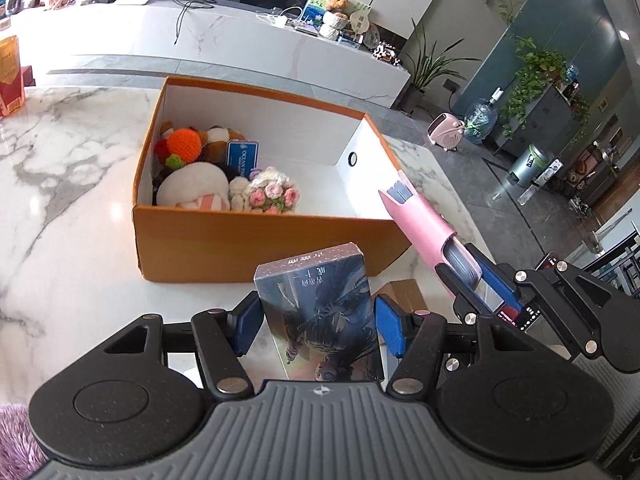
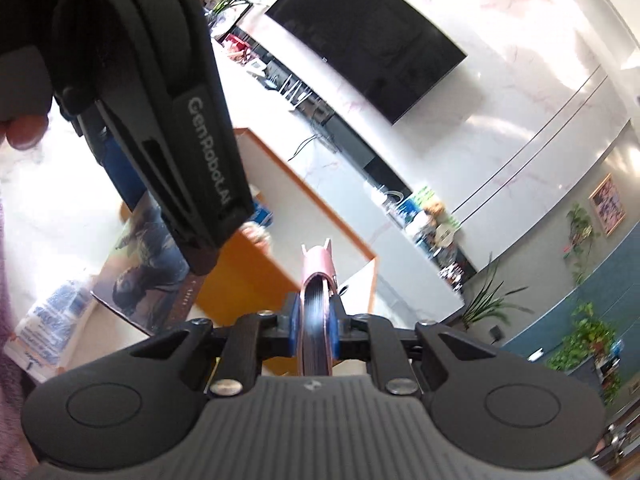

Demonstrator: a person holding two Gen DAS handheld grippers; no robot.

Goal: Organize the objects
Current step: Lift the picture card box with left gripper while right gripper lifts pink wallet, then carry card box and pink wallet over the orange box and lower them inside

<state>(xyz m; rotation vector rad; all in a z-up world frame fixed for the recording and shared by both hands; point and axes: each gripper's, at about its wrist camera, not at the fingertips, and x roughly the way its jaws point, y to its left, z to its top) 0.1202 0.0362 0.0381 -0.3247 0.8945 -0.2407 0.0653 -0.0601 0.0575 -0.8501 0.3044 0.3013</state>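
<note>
Left hand-held gripper (image 1: 316, 320): gripping a glossy, shrink-wrapped book (image 1: 320, 316) by its sides.
Right hand-held gripper (image 2: 314, 320): clamping a slim pink booklet (image 2: 318, 276) edge-on.
Orange cardboard box (image 1: 256, 240): sitting near the marble surface's (image 1: 60, 160) far edge, its right half bare.
Crocheted toys (image 1: 224, 176): crowding the box's left corner, partly hidden.

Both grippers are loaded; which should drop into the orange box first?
Probably right: the right hand-held gripper already holds the pink booklet over the orange box rim, while the left hand-held gripper holds its boxed set short of it.
</note>
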